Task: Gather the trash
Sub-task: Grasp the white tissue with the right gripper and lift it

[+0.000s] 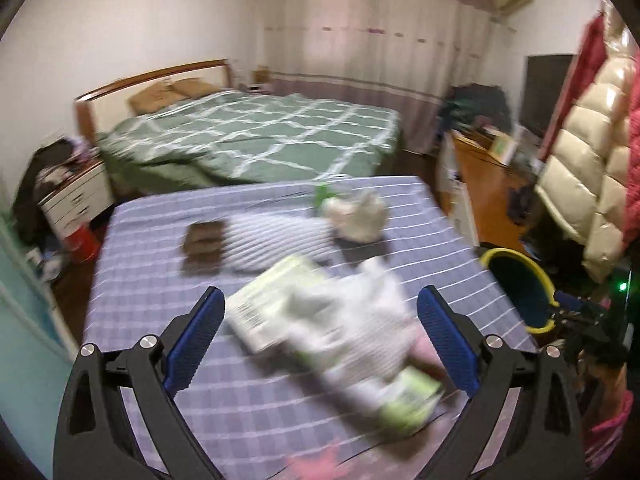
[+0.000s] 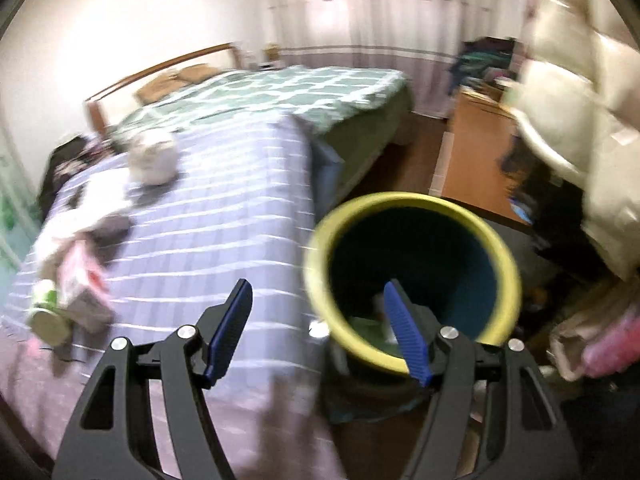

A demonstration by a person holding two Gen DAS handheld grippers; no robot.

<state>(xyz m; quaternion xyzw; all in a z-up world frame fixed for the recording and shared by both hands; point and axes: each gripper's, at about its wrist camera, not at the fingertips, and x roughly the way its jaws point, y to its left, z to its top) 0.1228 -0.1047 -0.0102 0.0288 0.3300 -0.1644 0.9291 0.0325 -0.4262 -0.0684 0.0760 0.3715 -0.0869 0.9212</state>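
Trash: blurred heap of a green-and-white carton [image 1: 276, 304], crumpled white wrapping [image 1: 352, 312] and a green-capped bottle or tube [image 1: 408, 400], lying on the striped surface [image 1: 160, 280] right ahead of the left hand-held gripper [image 1: 320, 344]
Left hand-held gripper: jaws spread wide, nothing held, heap sits between the blue pads [image 1: 196, 340] but contact can't be told through the blur
Right hand-held gripper: [image 2: 320, 328] jaws apart, empty, right pad over the bin mouth
Bin: yellow-rimmed, dark inside [image 2: 412, 208], on the floor just beside the surface edge; something pale at the bottom, unclear what
Handling, judged: paper and wrapping light, soft, will crush; carton stiffer, best pinched on a flat side; bottle round, may roll or slip
Farther trash: crumpled pale bag [image 1: 356, 216] toward the far edge
Also on surface: striped cloth [image 1: 276, 236], brown item [image 1: 204, 244]
Background: green bed [image 1: 260, 136]
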